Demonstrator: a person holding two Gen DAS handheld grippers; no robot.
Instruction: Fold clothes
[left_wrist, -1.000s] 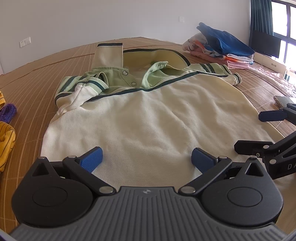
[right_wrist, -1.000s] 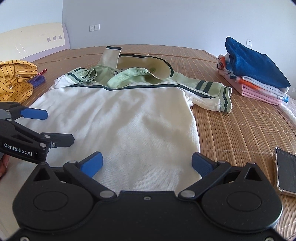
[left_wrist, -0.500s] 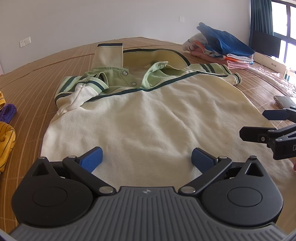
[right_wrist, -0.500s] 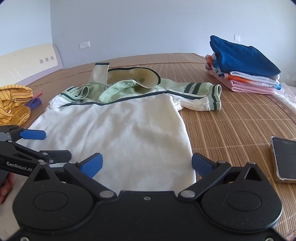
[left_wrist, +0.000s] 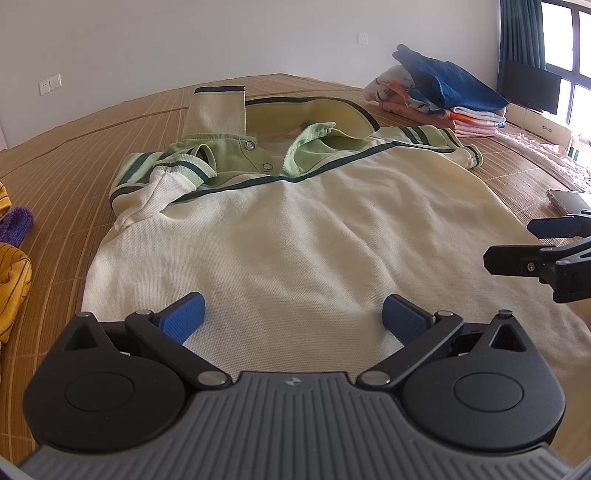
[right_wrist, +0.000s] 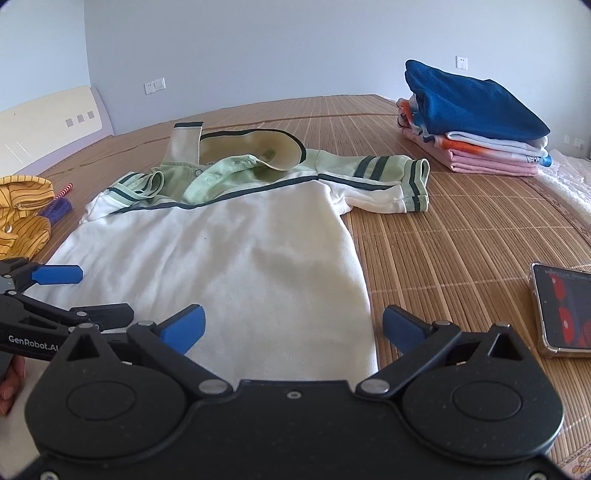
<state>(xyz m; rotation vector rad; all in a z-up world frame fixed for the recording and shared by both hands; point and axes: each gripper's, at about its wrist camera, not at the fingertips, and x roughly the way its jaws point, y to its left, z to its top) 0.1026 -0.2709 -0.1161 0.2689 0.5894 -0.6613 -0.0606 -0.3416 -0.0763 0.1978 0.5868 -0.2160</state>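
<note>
Right gripper (right_wrist: 291, 325) farther from shirt (right_wrist: 229, 258); phone (right_wrist: 561, 306) right-view only.

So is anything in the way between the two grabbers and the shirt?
Nothing visible is. The left gripper and the right gripper are both open right over the near hem of the cream polo shirt. The phone lies off to the right on the bamboo mat, clear of the shirt.

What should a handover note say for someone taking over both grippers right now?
Left gripper: jaws open, empty, over the near hem of the cream shirt.
Right gripper: jaws open, empty, at the shirt's near right edge.
Shirt lies flat on the bamboo mat, collar far, sleeves out.
Done: folded stack far right.
Left: all folds on this shirt; yellow striped garment waits at left.
</note>
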